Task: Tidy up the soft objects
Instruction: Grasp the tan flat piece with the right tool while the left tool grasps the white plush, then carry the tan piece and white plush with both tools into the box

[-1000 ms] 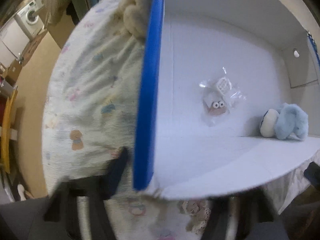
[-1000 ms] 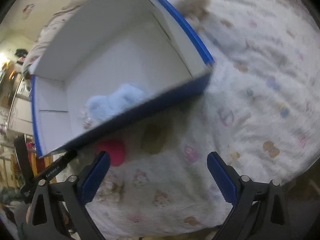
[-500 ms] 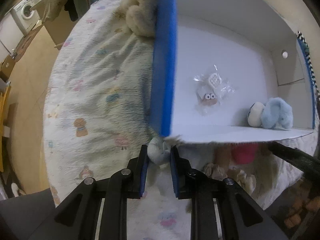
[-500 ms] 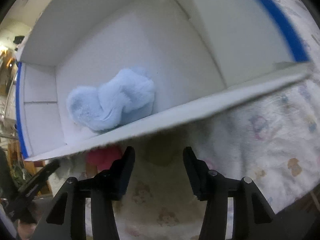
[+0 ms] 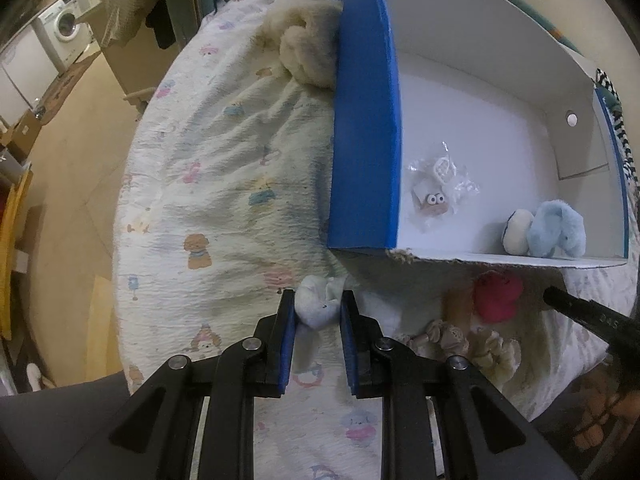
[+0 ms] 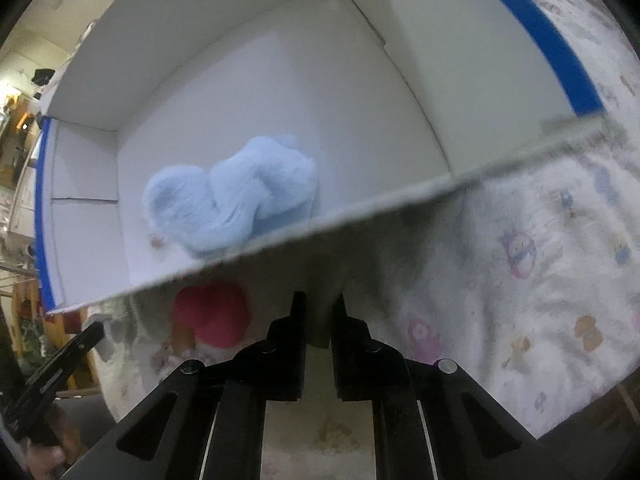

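Observation:
A blue-and-white cardboard box (image 5: 364, 128) lies open on a bed with a printed quilt (image 5: 224, 184). Inside it lie a fluffy light-blue plush (image 5: 558, 234), also in the right wrist view (image 6: 232, 196), a small white soft item (image 5: 516, 236) and a plastic packet with googly eyes (image 5: 436, 192). My left gripper (image 5: 319, 308) is shut on a pale blue-white soft toy (image 5: 318, 306) in front of the box. My right gripper (image 6: 319, 304) is shut on a greyish soft piece (image 6: 320, 320) just below the box's front wall (image 6: 320, 224). A red plush (image 5: 496, 294) lies before the box.
A cream fluffy item (image 5: 308, 48) sits against the box's outer blue wall. Beige scrunchies (image 5: 468, 340) lie on the quilt near the red plush (image 6: 212, 314). The bed's left edge drops to a wooden floor (image 5: 68, 184). A washing machine (image 5: 64, 24) stands far back left.
My left gripper has drawn back from the box and closed on the pale soft toy. My right gripper moved in to the box's front wall and closed from wide open.

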Tool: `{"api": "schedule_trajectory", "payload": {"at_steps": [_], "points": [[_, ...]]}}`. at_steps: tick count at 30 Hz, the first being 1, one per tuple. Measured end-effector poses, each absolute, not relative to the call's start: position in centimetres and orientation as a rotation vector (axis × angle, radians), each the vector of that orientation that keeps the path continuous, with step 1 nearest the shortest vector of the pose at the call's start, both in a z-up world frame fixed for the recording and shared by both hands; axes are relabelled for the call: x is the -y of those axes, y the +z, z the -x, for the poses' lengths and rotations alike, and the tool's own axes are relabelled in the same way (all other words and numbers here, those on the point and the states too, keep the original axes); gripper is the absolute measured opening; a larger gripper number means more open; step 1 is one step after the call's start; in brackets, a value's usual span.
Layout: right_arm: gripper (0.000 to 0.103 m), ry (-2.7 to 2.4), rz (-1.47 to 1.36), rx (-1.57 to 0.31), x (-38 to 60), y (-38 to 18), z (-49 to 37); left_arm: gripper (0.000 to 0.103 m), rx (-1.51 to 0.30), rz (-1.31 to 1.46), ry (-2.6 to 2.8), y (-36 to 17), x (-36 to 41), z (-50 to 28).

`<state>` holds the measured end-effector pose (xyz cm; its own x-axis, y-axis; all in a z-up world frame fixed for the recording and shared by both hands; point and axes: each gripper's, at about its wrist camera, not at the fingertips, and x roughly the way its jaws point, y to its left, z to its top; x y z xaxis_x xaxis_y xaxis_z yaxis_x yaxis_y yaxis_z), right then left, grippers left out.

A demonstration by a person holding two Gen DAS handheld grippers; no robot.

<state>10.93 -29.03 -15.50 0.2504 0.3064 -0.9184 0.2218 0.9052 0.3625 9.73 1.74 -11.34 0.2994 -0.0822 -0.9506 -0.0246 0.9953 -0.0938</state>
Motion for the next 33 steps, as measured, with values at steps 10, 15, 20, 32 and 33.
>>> {"api": "schedule_trajectory", "payload": {"at_steps": [10, 15, 20, 32, 33], "points": [[0.012, 0.13, -0.42, -1.222, 27.7, -9.4, -7.1, 0.019, -1.221, 0.075, -0.002, -8.4, -1.8, -6.6], [0.012, 0.149, -0.35, -1.147, 26.7, -6.0, -5.9, 0.019, -1.164, 0.076, -0.007, -6.1, -1.7, -5.7], [0.012, 0.182, -0.316, -1.094, 27.2, -3.3, -6.3, 0.019, -1.118, 0.061, -0.026, -3.8, -0.9, -5.7], [0.013, 0.238, -0.279, -1.014, 26.3, 0.5, -8.9, 0.019, -1.05, 0.036, -0.074, -0.4, 2.1, -9.1], [0.013, 0.241, -0.282, -1.015, 26.2, 0.4, -9.3, 0.019, -1.047, 0.03, -0.079, -0.2, 2.5, -9.6]]}}
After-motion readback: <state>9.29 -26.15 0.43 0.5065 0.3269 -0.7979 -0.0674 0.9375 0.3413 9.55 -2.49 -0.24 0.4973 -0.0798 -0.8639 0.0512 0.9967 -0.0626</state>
